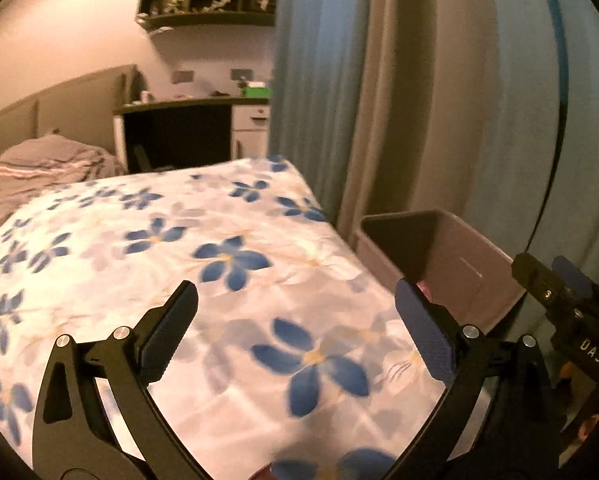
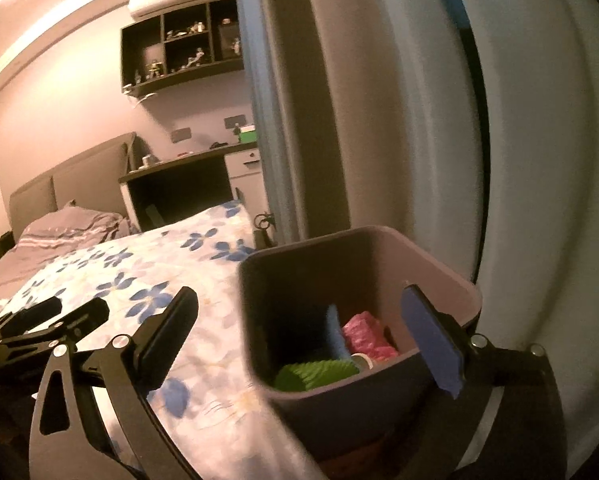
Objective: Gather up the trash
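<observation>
A grey square bin (image 2: pixel 439 268) stands beside the bed, against the curtain. It holds a pink crumpled piece (image 2: pixel 367 334), a green ridged piece (image 2: pixel 315 374) and a blue piece (image 2: pixel 335 332). My right gripper (image 2: pixel 299 320) is open and empty, just above the bin's near rim. My left gripper (image 1: pixel 295 312) is open and empty above the flowered bedspread (image 1: pixel 159 264). The bin (image 1: pixel 467 264) also shows in the left wrist view, to the right of the bed. The right gripper (image 1: pixel 559 280) shows at the right edge of the left wrist view.
Blue and beige curtains (image 1: pixel 379 80) hang behind the bin. A pillow (image 1: pixel 47 160) and headboard are at the far end of the bed. A dark desk (image 1: pixel 187 128) with white drawers stands beyond the bed, with wall shelves (image 2: pixel 183 48) above it.
</observation>
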Tool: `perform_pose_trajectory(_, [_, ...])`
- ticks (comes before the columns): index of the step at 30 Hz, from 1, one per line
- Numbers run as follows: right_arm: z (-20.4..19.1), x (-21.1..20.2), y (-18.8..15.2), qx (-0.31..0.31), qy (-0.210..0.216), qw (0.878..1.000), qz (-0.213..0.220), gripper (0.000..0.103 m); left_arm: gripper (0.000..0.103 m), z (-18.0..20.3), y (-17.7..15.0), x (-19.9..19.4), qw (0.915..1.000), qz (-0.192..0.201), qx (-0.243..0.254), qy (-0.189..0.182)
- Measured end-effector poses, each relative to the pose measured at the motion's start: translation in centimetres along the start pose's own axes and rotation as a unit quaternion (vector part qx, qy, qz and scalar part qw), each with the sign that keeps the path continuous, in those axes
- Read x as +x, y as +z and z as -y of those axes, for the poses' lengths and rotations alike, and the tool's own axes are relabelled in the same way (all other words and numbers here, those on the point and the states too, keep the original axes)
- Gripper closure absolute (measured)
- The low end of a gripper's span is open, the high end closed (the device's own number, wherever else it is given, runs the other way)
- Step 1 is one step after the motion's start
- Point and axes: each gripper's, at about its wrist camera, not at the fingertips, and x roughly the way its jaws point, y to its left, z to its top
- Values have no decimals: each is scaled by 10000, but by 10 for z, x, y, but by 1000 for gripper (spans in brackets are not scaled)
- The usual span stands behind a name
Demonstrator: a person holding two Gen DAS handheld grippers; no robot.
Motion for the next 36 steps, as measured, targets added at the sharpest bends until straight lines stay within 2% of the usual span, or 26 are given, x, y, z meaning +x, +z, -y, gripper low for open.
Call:
perform_pose_trajectory(5, [-25,-22,-8,-175,79,9998,-5,6,6,-17,-13,-36,9990,218,-22,381])
perform_pose_trajectory(14, [-56,-59,-24,-413,-81,9991,11,6,6,-39,-36,-76,9965,124,139,814])
perform_pose_trajectory(23, [-71,-87,-35,-383,-159,9991,-12,6,6,-58,-45,-106,9969,156,5,766])
perform_pose_trajectory(36, [-91,-98,-40,-605,-59,9981,85,6,6,-61,-51,-116,9973,127,-8,726])
